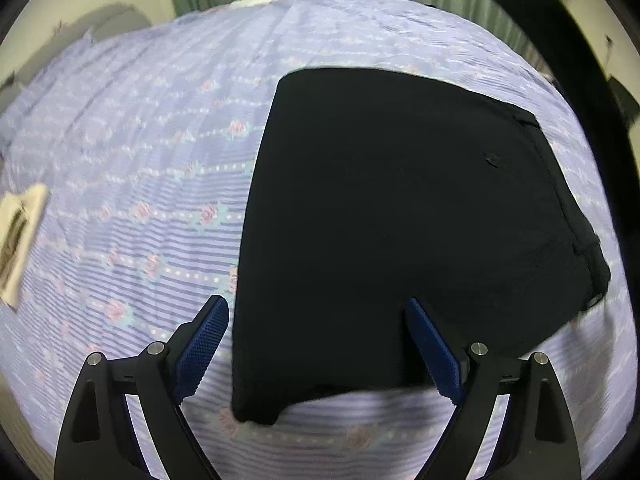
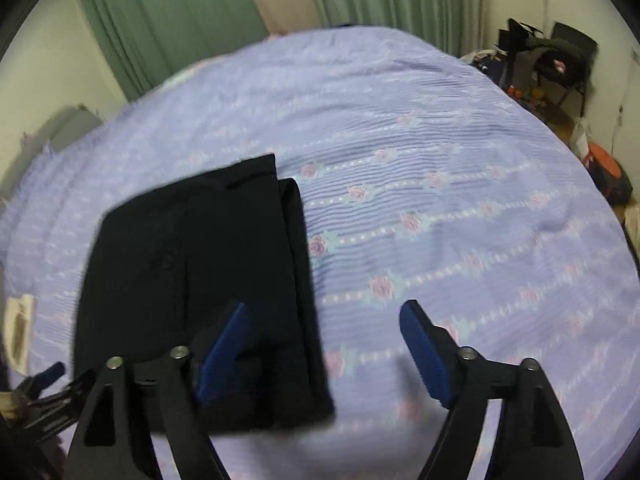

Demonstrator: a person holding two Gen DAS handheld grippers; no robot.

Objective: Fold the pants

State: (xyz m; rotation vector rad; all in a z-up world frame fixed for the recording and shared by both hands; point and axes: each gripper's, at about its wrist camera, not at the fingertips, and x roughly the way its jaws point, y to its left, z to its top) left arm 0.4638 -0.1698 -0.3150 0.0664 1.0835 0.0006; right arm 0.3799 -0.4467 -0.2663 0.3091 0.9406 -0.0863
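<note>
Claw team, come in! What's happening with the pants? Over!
Left claw open, right claw open, both empty. Black pants folded flat on the bedspread. Nothing in the way.

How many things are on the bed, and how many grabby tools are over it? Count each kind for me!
Black pants: 1, folded
Cream card-like thing at the bed's edge: 1
Grippers with blue pads: 2, the left gripper and the right gripper, both with jaws open
Purple flowered bedspread: 1
Total: 5
</note>
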